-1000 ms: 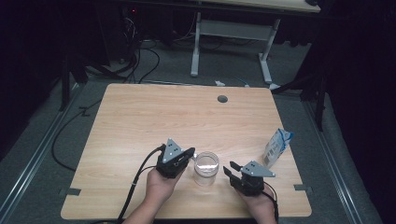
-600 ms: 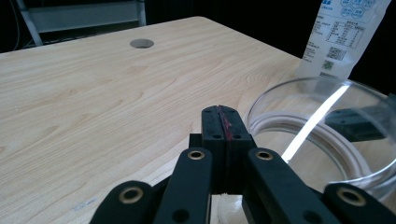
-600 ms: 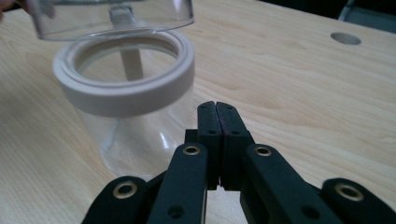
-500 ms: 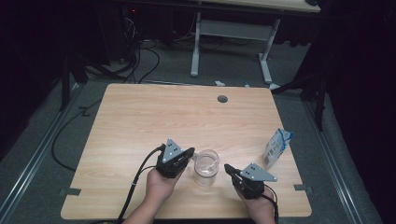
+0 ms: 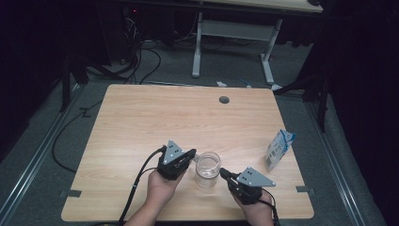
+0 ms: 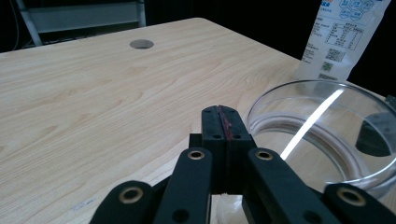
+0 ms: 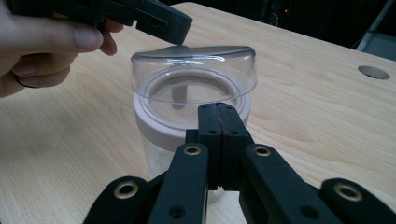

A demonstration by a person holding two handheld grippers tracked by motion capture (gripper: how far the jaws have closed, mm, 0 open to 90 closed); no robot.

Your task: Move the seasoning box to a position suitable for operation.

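One clear jar (image 5: 207,168) with its lid (image 7: 194,70) on, between two grippers: left gripper (image 5: 191,155) just beside it, right gripper (image 5: 222,173) close in front, both clenched on nothing. One white pouch (image 5: 278,149) well off beyond the right gripper, top cut off in the left gripper view; jar contents hard to make out.

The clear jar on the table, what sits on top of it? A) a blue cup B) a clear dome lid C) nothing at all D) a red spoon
B: in the right gripper view a see-through dome lid sits on the white rim of the clear jar, and nothing red or blue rests on it.
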